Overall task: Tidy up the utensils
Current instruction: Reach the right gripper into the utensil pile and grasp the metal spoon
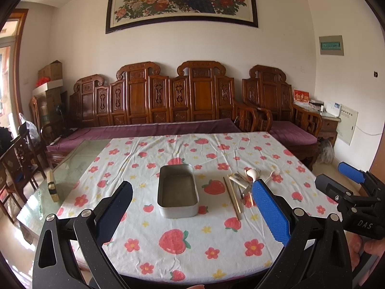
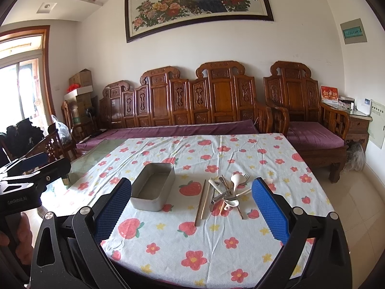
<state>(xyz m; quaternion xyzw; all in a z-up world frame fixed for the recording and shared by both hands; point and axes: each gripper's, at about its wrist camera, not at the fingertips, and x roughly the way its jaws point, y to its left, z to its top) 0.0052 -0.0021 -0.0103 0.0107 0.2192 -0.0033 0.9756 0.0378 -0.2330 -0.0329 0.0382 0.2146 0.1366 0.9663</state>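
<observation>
Left gripper and right gripper: jaws wide apart, holding nothing, above near edge of table. Tin frame centre, empty. Utensils piled just right of tin; chopsticks between them.

Both grippers hang side by side above the near edge of the table, pointing forward. The left gripper has its blue-padded fingers spread wide, holding nothing. The right gripper is spread just as wide and likewise empty. A hand grips the left gripper's handle.
</observation>
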